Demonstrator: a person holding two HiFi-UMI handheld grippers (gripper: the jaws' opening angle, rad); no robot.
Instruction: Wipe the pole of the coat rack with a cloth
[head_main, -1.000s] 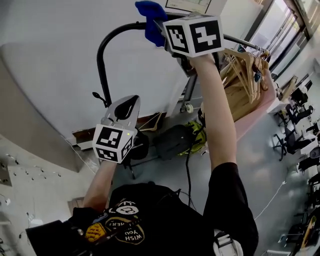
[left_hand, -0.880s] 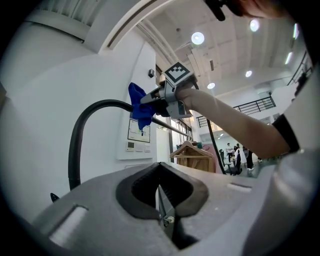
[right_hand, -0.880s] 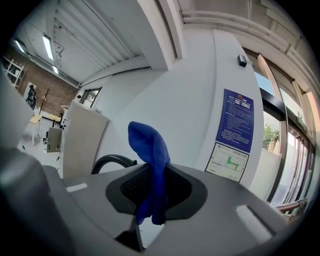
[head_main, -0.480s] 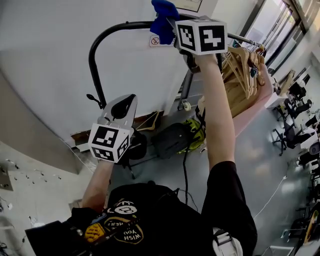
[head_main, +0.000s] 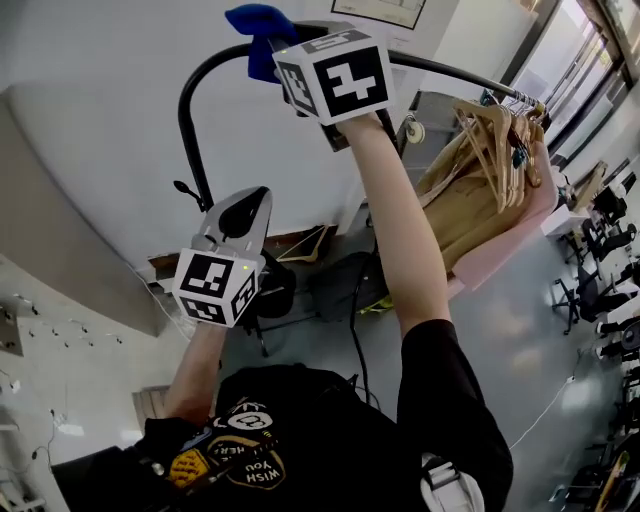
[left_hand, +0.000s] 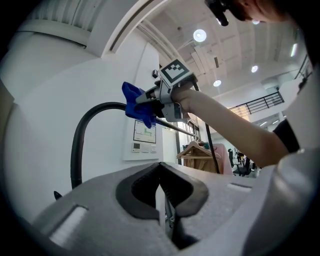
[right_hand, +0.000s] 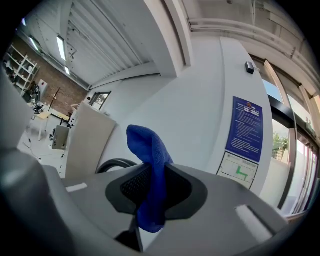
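Overhead, the right gripper (right_hand: 150, 197) is clamped on a blue cloth (right_hand: 149, 160), which sits at the top bend of the black coat-rack pole (head_main: 183, 120). The cloth looks soft and light and will likely drape, so a mid-fold pinch suits it. The left gripper (left_hand: 161, 192) hangs below the pole, jaws together and empty.
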